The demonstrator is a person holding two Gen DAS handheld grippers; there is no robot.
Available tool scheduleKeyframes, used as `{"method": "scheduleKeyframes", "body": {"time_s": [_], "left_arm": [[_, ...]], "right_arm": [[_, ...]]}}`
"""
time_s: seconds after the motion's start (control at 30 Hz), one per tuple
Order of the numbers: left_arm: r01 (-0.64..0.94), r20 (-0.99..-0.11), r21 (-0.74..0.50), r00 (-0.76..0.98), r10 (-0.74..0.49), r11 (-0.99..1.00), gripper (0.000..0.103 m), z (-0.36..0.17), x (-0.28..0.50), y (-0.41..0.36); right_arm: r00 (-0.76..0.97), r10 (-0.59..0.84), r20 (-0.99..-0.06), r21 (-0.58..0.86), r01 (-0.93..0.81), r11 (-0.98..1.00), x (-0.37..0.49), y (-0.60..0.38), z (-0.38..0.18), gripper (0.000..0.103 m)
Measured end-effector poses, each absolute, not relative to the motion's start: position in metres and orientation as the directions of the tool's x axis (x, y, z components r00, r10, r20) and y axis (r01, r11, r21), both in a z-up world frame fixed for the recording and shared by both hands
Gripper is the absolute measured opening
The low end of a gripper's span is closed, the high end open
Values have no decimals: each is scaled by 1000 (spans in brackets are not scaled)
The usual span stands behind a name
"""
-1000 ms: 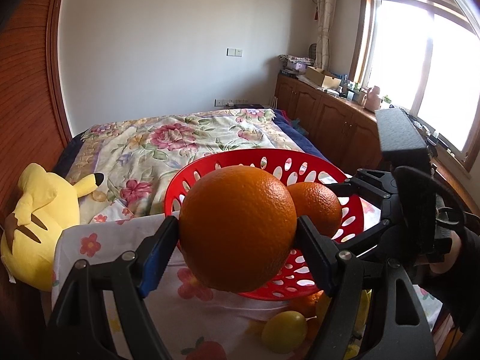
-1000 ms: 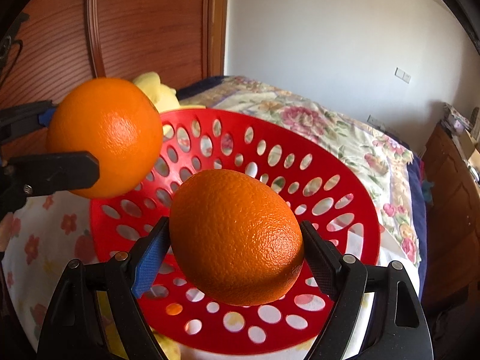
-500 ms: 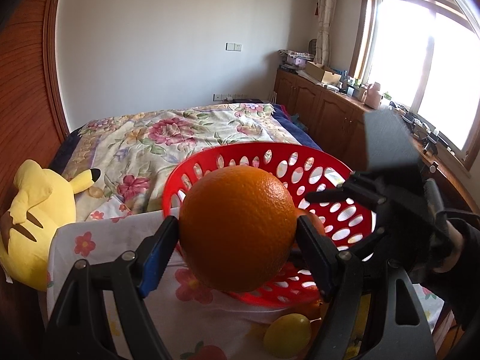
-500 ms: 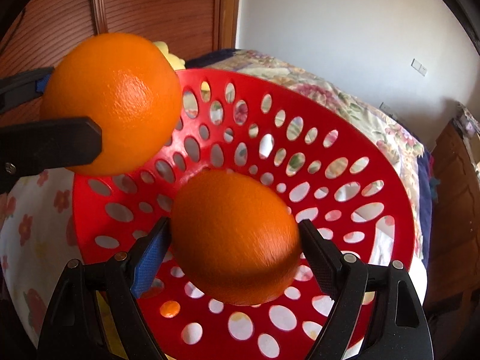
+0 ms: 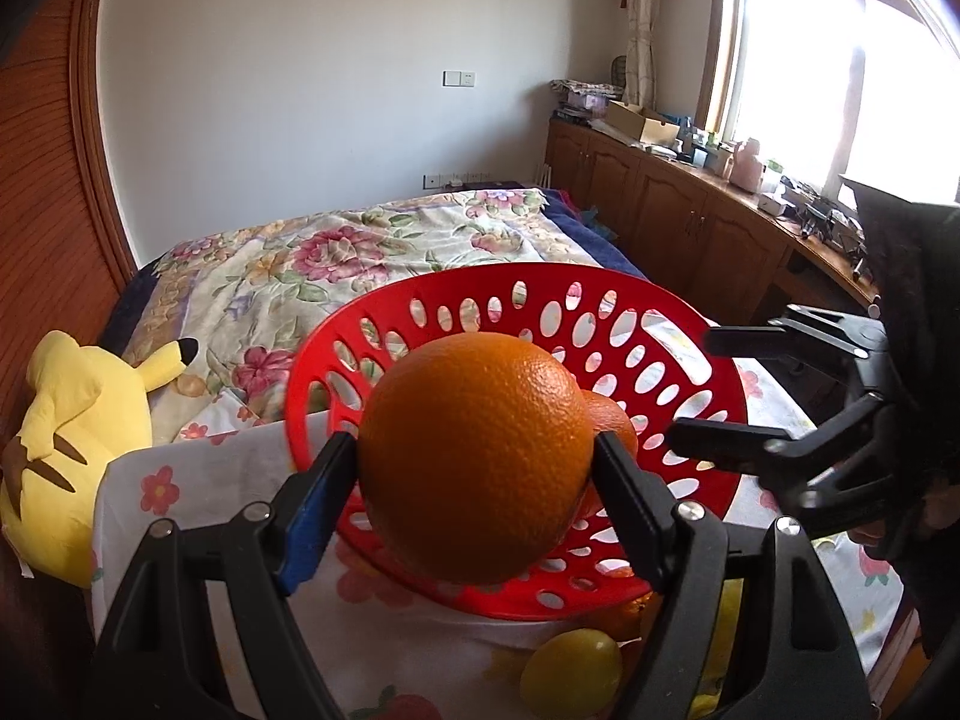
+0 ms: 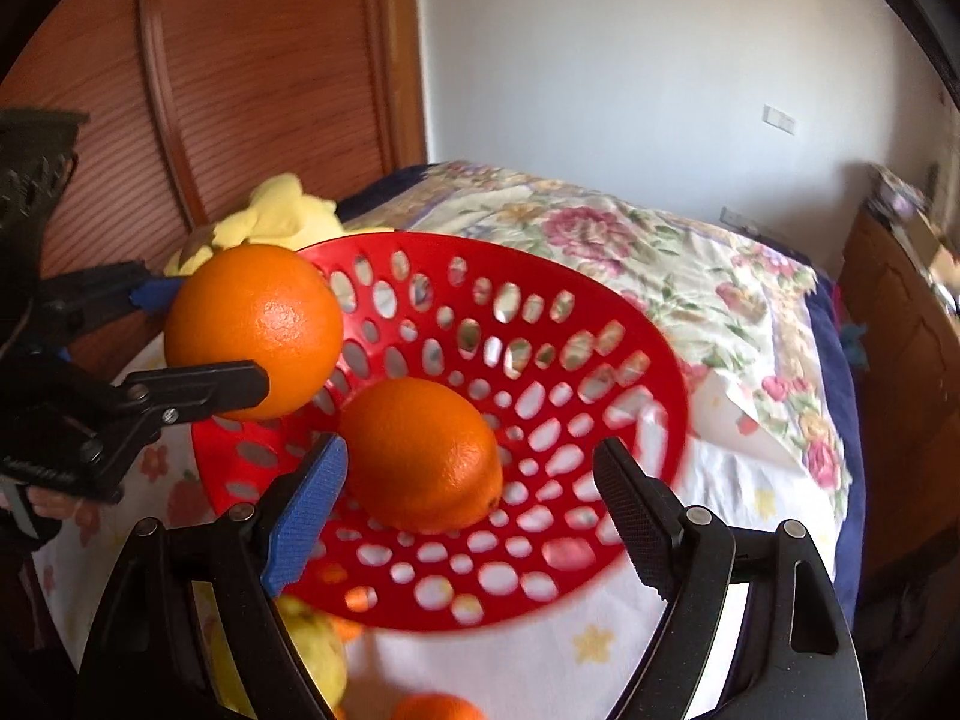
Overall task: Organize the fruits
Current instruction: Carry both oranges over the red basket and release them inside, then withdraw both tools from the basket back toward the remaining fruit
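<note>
My left gripper (image 5: 474, 474) is shut on a large orange (image 5: 474, 456) and holds it over the near rim of the red perforated basket (image 5: 678, 312). That held orange also shows in the right wrist view (image 6: 255, 330). My right gripper (image 6: 468, 504) is open and empty above the basket (image 6: 600, 300). A second orange (image 6: 423, 453) lies free inside the basket, just beyond the blue pad; in the left wrist view (image 5: 612, 417) it peeks out behind the held orange. The right gripper also shows open in the left wrist view (image 5: 696, 387).
The basket stands on a white floral cloth (image 5: 198, 468). A yellow fruit (image 5: 570, 675) lies in front of the basket, with more yellow fruit (image 6: 312, 648) and an orange fruit (image 6: 438, 708) near the front edge. A yellow plush toy (image 5: 78, 420) lies left. A floral bed (image 5: 360, 252) is behind.
My right gripper has opened and let its orange go into the basket, then drawn back a little. The left gripper still holds its orange, now slightly closer to the basket.
</note>
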State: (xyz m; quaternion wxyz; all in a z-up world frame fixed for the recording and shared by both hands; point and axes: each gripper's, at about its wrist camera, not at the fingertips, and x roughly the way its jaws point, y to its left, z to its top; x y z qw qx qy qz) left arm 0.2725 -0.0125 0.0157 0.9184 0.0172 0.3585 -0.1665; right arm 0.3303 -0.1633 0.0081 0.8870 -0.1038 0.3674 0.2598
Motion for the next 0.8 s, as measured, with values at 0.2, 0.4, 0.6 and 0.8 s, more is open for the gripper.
{"method": "scheduleKeyframes", "body": {"time_s": [0.2, 0.4, 0.6, 0.8], "left_arm": [[295, -682, -75, 682, -265, 953, 78, 12, 288, -19], [270, -709, -77, 662, -243, 960, 79, 5, 300, -22], [224, -709, -72, 674, -208, 972, 79, 6, 302, -13], [232, -682, -62, 700, -211, 971, 79, 18, 293, -12]], "right_arm": [[629, 398, -668, 35, -508, 861, 310, -184, 15, 87], [646, 409, -644, 31, -513, 858, 299, -187, 22, 87], [654, 416, -632, 38, -510, 859, 291, -190, 22, 87], [655, 420, -628, 45, -508, 860, 284, -190, 20, 87]]}}
